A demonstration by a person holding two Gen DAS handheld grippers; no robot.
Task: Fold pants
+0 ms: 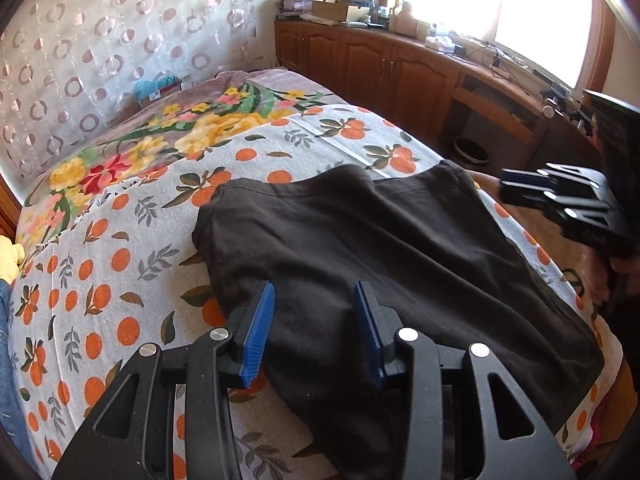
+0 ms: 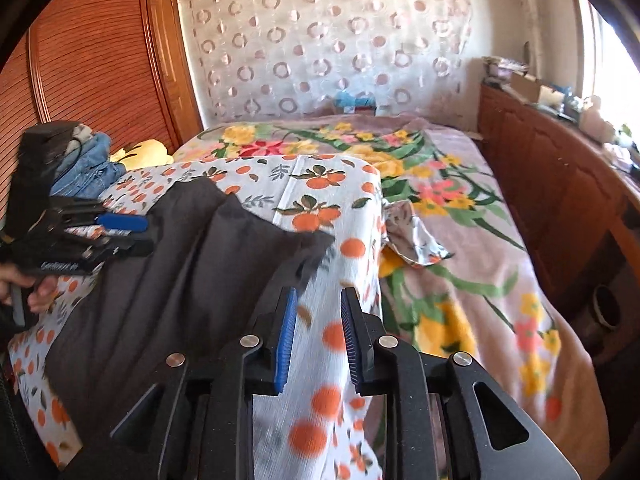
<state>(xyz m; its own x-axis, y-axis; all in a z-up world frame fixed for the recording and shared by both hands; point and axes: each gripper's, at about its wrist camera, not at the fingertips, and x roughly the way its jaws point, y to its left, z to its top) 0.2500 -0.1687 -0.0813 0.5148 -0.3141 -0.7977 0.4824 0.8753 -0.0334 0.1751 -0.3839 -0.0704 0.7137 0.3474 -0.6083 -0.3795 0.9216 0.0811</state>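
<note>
Dark brown pants (image 1: 360, 248) lie folded flat on an orange-print sheet (image 1: 100, 264) on the bed. My left gripper (image 1: 314, 300) is open and empty, hovering over the near part of the pants. My right gripper (image 2: 319, 308) is open and empty above the sheet, just right of the pants (image 2: 168, 280). The right gripper also shows at the right edge of the left wrist view (image 1: 520, 188), off the far right corner of the pants. The left gripper shows at the left of the right wrist view (image 2: 136, 236), over the pants' far edge.
A floral blanket (image 2: 460, 240) covers the bed beyond the sheet. Blue jeans (image 2: 88, 164) and a yellow cushion (image 2: 144, 150) lie at the bed's left. Wooden cabinets (image 1: 380, 64) with clutter run along the window wall. A bin (image 1: 472, 150) stands on the floor.
</note>
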